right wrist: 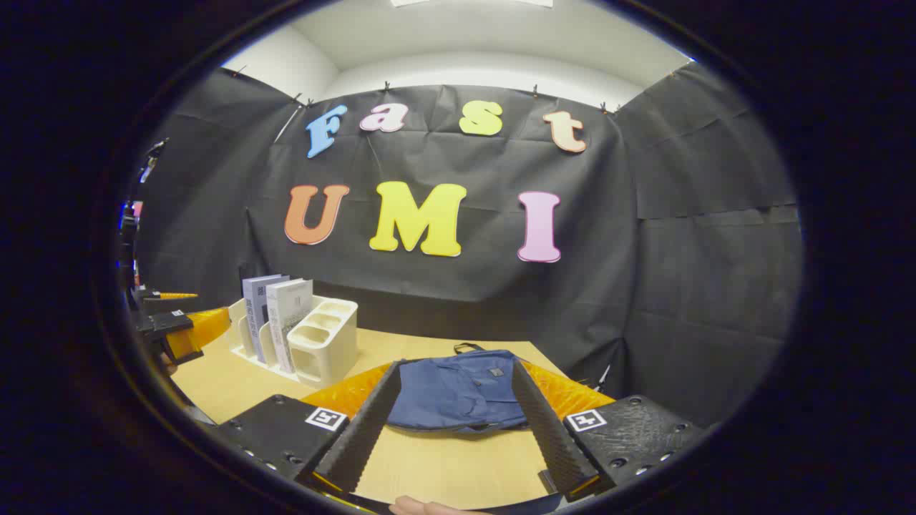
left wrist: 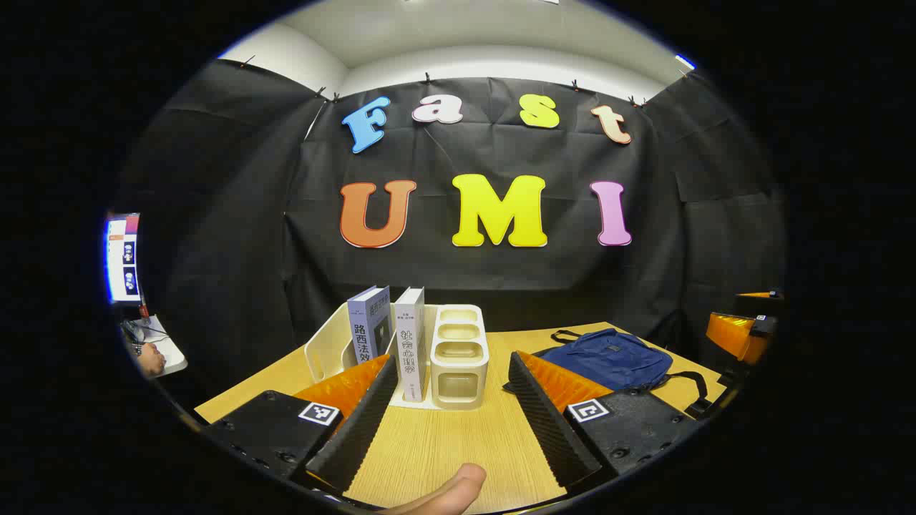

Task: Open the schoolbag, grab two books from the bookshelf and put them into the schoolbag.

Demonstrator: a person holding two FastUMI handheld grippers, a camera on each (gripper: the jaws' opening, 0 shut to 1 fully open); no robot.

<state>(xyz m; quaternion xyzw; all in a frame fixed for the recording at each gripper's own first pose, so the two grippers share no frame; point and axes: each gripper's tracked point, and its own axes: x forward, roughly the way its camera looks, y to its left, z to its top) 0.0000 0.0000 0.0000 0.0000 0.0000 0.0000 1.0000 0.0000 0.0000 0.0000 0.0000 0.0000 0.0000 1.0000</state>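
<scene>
A blue schoolbag lies flat and zipped on the wooden table, just beyond my right gripper, which is open with nothing between its fingers. The schoolbag sits to the right in the left gripper view. A white bookshelf holds two upright books, a lavender book and a white book. My left gripper is open and empty, a short way in front of the shelf. In the right gripper view the bookshelf and both books stand to the left, and the left gripper hovers beside them.
The shelf's right end has stacked open compartments. The right gripper shows at the far right edge. A lit monitor and a person's hand are off to the left. Black cloth walls close the table's back and sides.
</scene>
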